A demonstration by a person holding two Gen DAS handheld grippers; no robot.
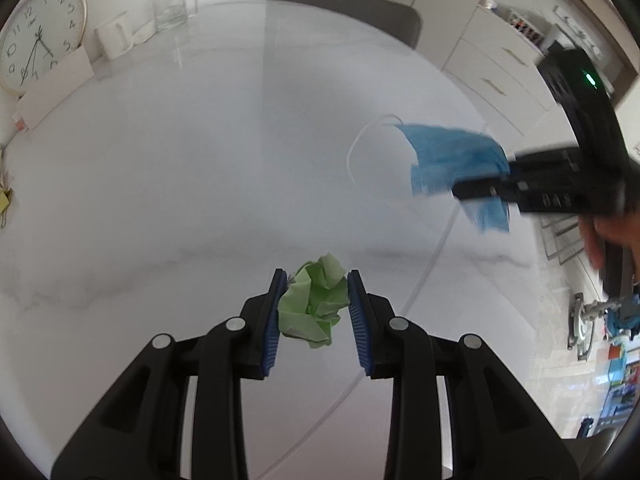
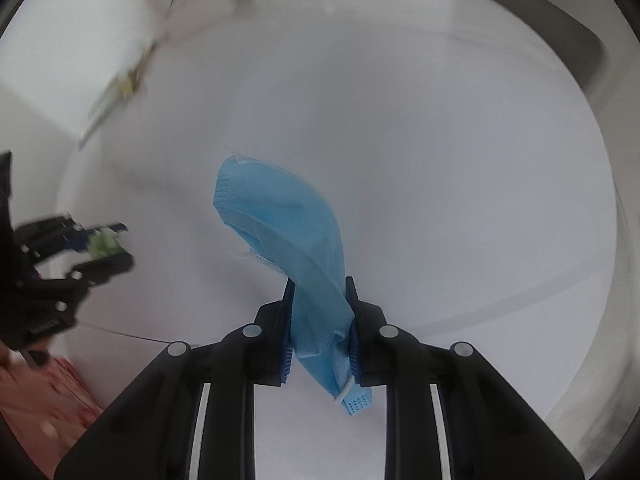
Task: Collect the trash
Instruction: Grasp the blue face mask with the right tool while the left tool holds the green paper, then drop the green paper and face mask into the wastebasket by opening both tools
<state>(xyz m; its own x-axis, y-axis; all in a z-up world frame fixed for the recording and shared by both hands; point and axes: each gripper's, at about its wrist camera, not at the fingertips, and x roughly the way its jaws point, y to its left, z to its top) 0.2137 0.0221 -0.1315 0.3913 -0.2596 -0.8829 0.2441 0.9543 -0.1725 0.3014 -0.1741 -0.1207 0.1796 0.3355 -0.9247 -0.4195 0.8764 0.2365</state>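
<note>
Left wrist view: the left gripper (image 1: 316,276), partly closed, pinches a crumpled green paper wad (image 1: 314,300) between its blue pads above the white marble table (image 1: 180,168). At far left a wall clock (image 1: 38,38) leans; its brand script is too small to read. To the right, the right gripper (image 1: 470,188) is clamped on a blue face mask (image 1: 452,160), one white ear loop (image 1: 360,148) hanging free. Right wrist view: the mask (image 2: 280,220) twists up between nearly closed fingers; the background is motion-blurred.
</note>
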